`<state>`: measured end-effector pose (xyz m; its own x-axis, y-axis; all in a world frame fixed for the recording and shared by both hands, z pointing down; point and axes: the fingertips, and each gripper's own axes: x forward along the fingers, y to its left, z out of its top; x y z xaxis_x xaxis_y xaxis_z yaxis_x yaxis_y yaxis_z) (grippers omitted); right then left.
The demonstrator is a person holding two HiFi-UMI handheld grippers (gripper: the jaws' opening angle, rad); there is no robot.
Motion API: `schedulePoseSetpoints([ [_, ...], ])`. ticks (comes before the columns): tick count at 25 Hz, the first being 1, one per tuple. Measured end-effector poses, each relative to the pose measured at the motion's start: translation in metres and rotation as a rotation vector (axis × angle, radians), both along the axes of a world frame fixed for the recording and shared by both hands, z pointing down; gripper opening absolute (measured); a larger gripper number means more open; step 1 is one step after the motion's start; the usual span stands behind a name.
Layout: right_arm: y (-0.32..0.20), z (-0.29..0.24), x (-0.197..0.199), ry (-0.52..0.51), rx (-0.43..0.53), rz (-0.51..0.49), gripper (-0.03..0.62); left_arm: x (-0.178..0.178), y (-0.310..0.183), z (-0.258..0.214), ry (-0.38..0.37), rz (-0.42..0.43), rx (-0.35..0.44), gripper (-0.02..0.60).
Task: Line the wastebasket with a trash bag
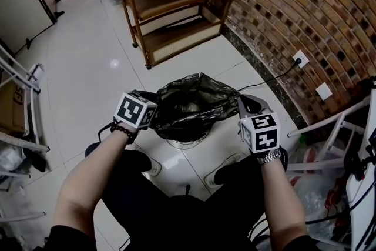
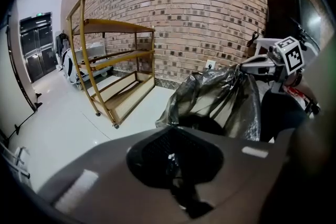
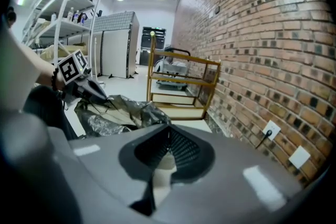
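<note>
A black trash bag [image 1: 194,100] drapes over a round wastebasket [image 1: 183,137] on the white floor [image 1: 88,67]. The left hand-held gripper [image 2: 173,162] and right hand-held gripper [image 3: 166,159] each pinch opposite bag edges. Best to lower them evenly, keeping the mouth stretched wider than the rim.

Person, seen from above: black short sleeves [image 1: 69,238], dark trousers [image 1: 176,214], black shoes [image 1: 145,161] with white soles. Black bead bracelet [image 1: 122,131] on left wrist, silver metal watch [image 1: 269,157] on right. Left gripper [image 1: 156,117] and right gripper [image 1: 243,104]: smooth grey shells, black ribbed jaw pads. Each carries white cube [image 1: 136,110] printed with black square markers.
</note>
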<state>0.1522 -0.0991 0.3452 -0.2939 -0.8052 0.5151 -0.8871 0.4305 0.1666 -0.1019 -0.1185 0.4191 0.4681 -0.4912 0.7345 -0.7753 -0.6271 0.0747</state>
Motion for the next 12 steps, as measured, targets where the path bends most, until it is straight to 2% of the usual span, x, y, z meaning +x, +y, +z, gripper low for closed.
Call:
schedulePoseSetpoints([
  [5, -0.012, -0.005, 0.012, -0.003, 0.02, 0.02, 0.003, 0.021, -0.009, -0.004, 0.041, 0.034, 0.005, 0.003],
  [12, -0.02, -0.019, 0.019, -0.011, 0.063, 0.031, 0.003, 0.036, -0.021, -0.018, 0.074, 0.06, 0.068, 0.003],
])
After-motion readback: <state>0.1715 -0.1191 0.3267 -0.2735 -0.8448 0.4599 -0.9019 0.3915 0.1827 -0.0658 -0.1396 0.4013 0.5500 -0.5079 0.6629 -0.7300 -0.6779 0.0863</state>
